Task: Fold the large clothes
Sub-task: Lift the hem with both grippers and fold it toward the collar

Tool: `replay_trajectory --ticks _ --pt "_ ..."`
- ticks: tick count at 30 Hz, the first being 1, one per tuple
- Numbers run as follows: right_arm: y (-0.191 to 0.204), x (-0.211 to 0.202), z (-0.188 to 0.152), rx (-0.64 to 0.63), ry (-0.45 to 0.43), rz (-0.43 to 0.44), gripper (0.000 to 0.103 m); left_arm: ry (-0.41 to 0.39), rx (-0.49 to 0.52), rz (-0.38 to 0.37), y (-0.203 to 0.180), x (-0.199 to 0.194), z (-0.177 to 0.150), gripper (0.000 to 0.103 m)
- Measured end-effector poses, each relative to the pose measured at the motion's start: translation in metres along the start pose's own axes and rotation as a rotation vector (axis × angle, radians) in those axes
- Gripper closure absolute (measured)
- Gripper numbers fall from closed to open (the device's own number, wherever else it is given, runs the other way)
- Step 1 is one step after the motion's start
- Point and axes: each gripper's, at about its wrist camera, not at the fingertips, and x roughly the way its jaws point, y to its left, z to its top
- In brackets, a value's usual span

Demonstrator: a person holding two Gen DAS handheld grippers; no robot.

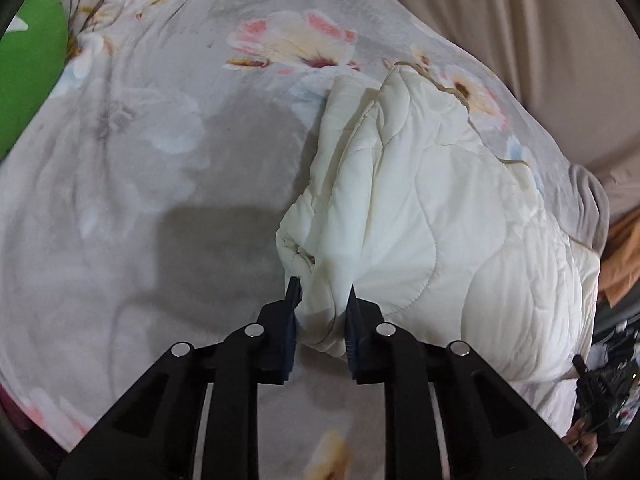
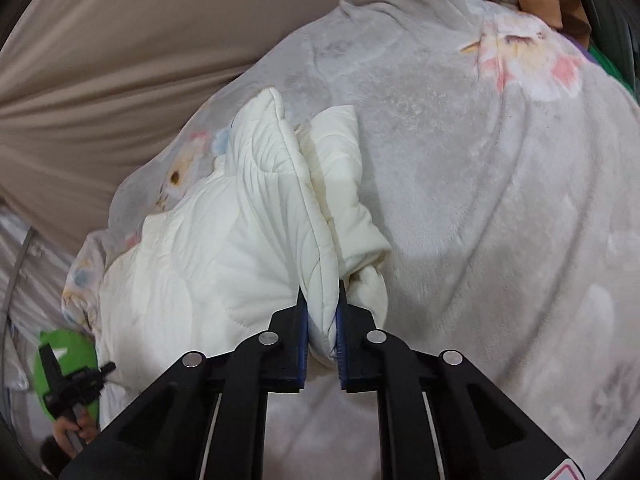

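A cream quilted jacket (image 1: 432, 216) lies bunched on a grey floral blanket (image 1: 140, 184). My left gripper (image 1: 322, 290) is shut on a thick fold of the jacket's near end, cloth bulging between the pads. In the right wrist view the same jacket (image 2: 208, 248) spreads to the left, and my right gripper (image 2: 322, 288) is shut on its seamed edge, with a sleeve (image 2: 352, 200) hanging just to the right. The other gripper (image 2: 76, 384) shows at the lower left of that view, and the right one (image 1: 600, 392) at the lower right of the left view.
The grey floral blanket (image 2: 500, 220) covers the bed. A beige curtain (image 2: 120, 52) hangs behind. A green object (image 1: 28, 76) sits at the far left, and orange cloth (image 1: 624, 256) lies at the right edge.
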Motion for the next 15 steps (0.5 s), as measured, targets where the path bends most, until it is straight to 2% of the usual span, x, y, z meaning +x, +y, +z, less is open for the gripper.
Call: replay_trajectory --ticks 5,7,8,9,11,12,13,14,15 --pt "-0.026 -0.038 -0.055 0.013 0.087 -0.050 0.093 0.117 0.024 0.020 0.018 -0.027 -0.062 0.085" --pt "-0.034 -0.043 -0.073 -0.004 0.136 -0.089 0.088 0.148 0.026 0.055 0.025 -0.031 -0.082 0.081" --pt "-0.035 -0.043 -0.077 -0.018 0.159 -0.122 0.080 0.129 0.010 0.064 0.027 -0.037 -0.086 0.077" --pt "-0.035 -0.045 -0.077 -0.025 0.160 -0.147 0.077 0.099 -0.009 0.070 0.027 -0.045 -0.084 0.075" --pt "-0.024 -0.058 -0.063 -0.044 0.088 -0.152 0.074 -0.022 -0.039 0.045 0.021 -0.071 -0.065 0.075" --pt "-0.014 -0.065 -0.050 -0.059 0.030 -0.134 0.071 -0.084 -0.036 0.020 0.016 -0.083 -0.053 0.065" --pt "-0.007 -0.068 -0.039 -0.070 -0.014 -0.123 0.055 -0.137 -0.025 -0.001 0.009 -0.091 -0.039 0.055" --pt "0.000 -0.069 -0.025 -0.081 -0.054 -0.117 0.040 -0.172 -0.013 -0.013 0.001 -0.096 -0.023 0.035" --pt "0.007 -0.066 -0.014 -0.094 -0.082 -0.111 0.036 -0.194 -0.005 -0.030 -0.006 -0.094 -0.008 0.026"
